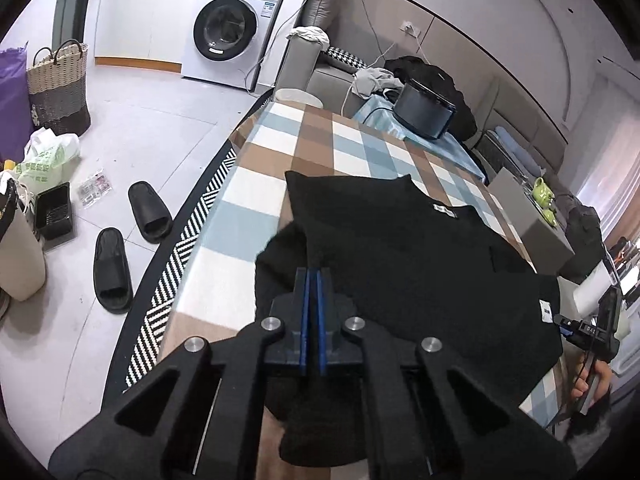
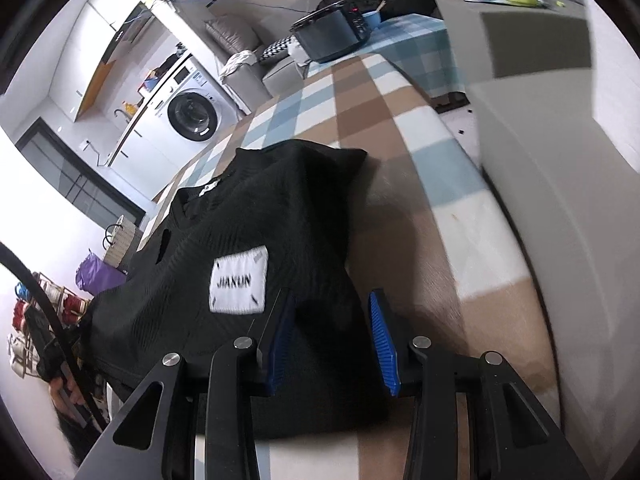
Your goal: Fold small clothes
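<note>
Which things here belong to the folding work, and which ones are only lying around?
Belongs to the job:
- black garment
- checked table it lies on
- left gripper, jaws shut on the garment's edge
- right gripper, jaws open over the hem

Only lying about:
- washing machine
- black slippers
- woven basket
- black appliance
- green objects

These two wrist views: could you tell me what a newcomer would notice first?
A black garment sprawls over the checked tablecloth, its white label facing the right gripper, whose open blue pads straddle the hem. The left gripper is shut on a fold at the other side.
</note>
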{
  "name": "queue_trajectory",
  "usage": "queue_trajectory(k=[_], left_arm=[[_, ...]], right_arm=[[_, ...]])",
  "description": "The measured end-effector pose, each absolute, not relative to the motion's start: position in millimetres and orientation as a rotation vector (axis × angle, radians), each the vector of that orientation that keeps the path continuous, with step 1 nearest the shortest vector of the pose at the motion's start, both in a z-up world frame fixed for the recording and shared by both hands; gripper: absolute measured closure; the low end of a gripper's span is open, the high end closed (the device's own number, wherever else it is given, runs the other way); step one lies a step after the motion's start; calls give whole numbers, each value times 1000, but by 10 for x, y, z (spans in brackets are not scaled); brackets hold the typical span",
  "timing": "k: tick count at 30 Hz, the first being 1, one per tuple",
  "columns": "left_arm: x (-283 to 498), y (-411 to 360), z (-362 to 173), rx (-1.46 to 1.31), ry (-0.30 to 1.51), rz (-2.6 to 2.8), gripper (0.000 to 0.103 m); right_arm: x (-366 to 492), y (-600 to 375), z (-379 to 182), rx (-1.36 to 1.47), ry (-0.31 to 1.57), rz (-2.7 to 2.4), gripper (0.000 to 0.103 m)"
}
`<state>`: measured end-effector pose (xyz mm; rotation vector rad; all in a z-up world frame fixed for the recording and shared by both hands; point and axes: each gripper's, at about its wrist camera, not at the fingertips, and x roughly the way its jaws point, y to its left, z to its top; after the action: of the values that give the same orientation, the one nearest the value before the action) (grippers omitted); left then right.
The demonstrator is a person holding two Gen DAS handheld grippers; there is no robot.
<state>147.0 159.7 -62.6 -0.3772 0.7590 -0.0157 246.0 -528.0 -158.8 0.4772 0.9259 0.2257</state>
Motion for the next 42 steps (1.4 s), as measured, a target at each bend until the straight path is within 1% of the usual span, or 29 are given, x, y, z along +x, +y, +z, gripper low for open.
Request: queue_trajectory(k=[2, 3, 4, 5, 13, 16, 19, 20, 21, 22, 23, 24, 29, 30, 31, 32, 33, 34, 35, 36, 42], left_arm=[[1512, 1639, -629, -386, 760, -7, 102], [1522, 1660, -622, -390, 759, -4, 102], [1531, 1674, -618, -391, 757, 0, 102], [1530, 1690, -612, -392, 755, 3, 102], [1680, 1787, -537, -396, 722, 20, 103], [1774, 1826, -512, -412, 732, 4, 103], [1742, 1814, -503, -415, 742, -20, 102], [1711, 1808, -515, -417, 754, -27, 92], [1679, 1811, -541, -426, 765, -33, 72], [1635, 1804, -559, -433, 764, -35, 62], [1579, 1793, -586, -442, 756, -38, 43], [1526, 1770, -623, -443, 750, -45, 36], [1521, 1566, -927, -399, 859, -73, 37], [1542, 1535, -985, -396, 879, -75, 41], [1562, 1508, -1038, -392, 896, -72, 45], [1581, 1479, -1086, -392, 907, -71, 57], [1598, 1459, -1109, -395, 914, -75, 67], [1602, 1438, -1114, -400, 913, -82, 70], [1593, 1405, -1096, -398, 901, -90, 80], [1594, 1371, -1073, -388, 896, -101, 86], [1590, 1167, -925, -328, 871, -157, 86]], right_arm=[[2541, -5228, -1590, 473, 922, 243, 66], [2561, -5202, -1581, 464, 913, 250, 78], [2570, -5156, -1554, 434, 905, 259, 92], [2568, -5135, -1533, 421, 901, 267, 97], [2381, -5185, -1041, 439, 724, 305, 98], [2486, -5132, -988, 407, 734, 292, 98], [2554, -5075, -1054, 386, 777, 291, 98], [2559, -5069, -1091, 391, 789, 295, 98], [2557, -5073, -1120, 396, 797, 292, 98], [2554, -5085, -1152, 406, 804, 287, 98], [2549, -5104, -1181, 423, 807, 291, 98], [2543, -5130, -1213, 443, 810, 297, 98], [2508, -5163, -1276, 478, 820, 317, 97], [2507, -5149, -1285, 477, 826, 325, 97], [2503, -5131, -1287, 472, 830, 329, 96], [2500, -5105, -1296, 465, 835, 334, 96], [2502, -5090, -1307, 463, 840, 339, 95], [2503, -5067, -1325, 458, 853, 342, 95], [2505, -5052, -1333, 453, 859, 342, 95], [2502, -5039, -1343, 445, 863, 340, 94], [2492, -5071, -1391, 460, 877, 338, 91]])
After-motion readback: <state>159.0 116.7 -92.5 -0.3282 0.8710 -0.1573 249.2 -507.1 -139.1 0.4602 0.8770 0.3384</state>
